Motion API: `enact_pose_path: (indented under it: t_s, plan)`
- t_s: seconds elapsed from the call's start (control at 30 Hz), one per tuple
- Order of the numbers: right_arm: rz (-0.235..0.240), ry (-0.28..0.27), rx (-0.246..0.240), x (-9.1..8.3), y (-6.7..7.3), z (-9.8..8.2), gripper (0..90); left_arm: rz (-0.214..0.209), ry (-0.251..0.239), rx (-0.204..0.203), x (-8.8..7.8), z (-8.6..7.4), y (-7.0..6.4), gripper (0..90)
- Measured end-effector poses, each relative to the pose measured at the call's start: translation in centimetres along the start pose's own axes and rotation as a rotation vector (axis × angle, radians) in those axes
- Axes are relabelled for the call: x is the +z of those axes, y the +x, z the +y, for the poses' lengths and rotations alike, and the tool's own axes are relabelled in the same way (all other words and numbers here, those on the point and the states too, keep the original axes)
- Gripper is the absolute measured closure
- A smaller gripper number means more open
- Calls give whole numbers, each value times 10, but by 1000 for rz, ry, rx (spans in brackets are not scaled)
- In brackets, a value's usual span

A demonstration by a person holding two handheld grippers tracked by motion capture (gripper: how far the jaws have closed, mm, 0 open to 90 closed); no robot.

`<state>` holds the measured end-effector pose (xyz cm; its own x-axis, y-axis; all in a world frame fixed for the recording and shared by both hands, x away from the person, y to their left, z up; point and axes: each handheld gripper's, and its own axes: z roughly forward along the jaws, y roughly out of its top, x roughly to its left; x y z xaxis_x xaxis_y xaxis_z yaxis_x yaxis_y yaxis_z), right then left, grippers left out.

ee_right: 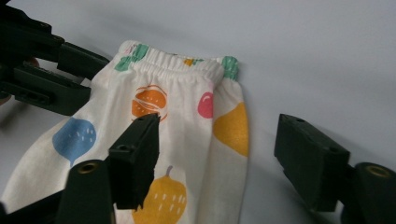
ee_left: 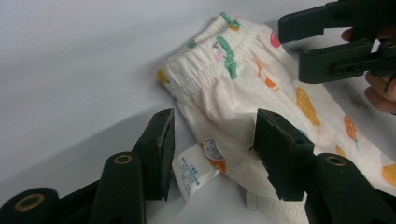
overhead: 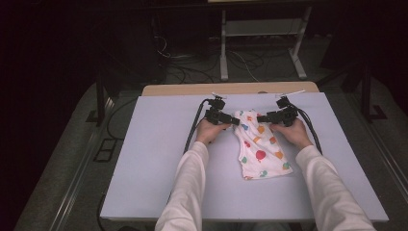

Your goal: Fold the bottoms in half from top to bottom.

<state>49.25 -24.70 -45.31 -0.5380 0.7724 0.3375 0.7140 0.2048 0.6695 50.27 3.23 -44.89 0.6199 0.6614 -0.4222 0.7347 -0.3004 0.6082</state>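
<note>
Small white cotton kids' shorts w/ a colourful fruit print (overhead: 260, 149) are lying flat on the pale lavender-blue table top (overhead: 154, 159), roughly mid-table and a bit to the right. The elastic waistband is at the far end, the leg hems at the near end.

Left gripper (overhead: 230, 120) sits at the far left corner of the shorts, by the waistband. In the left gripper view (ee_left: 212, 154) its black jaws are abt half open and straddle the left edge of the fabric. The white care label (ee_left: 194, 170) sticking out of the side seam sits between them, right next to the left jaw. Can't see the pads pressing on the cloth, so no grip afaict.

Right gripper (overhead: 263, 118) is at the far right corner of the waistband, pointing in toward the left one. In the right gripper view (ee_right: 217, 156) the jaws are also partway open. One jaw is over the printed fabric near an orange pumpkin shape, the other is over bare table just off the right edge of the shorts. The cloth edge is between them, not pinched.

Both hands (overhead: 211, 129) rest low on the table behind the grippers, w/ white long sleeves (overhead: 190, 187) coming in from the near side. A black cable (overhead: 192, 132) trails from each gripper.
</note>
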Motion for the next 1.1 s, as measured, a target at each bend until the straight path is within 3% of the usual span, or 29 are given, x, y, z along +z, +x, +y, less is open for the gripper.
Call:
enact_pose_path:
  t_s: [0.2,0.57,0.67,0.8,1.1]
  plan:
    - [-19,3,-19,4,3,0,458,8,-10,0,2,0,-1,534]
    - [-28,22,-30,8,6,-1,846,20,-28,-1,10,-2,-5,745]
    - [-32,17,-18,6,4,-1,869,32,-32,-1,11,-2,-6,791]
    - [-33,5,9,2,1,-1,877,51,-37,29,12,-2,-9,855]
    - [-43,-32,58,-11,-6,-1,880,68,-60,44,8,-2,-12,876]
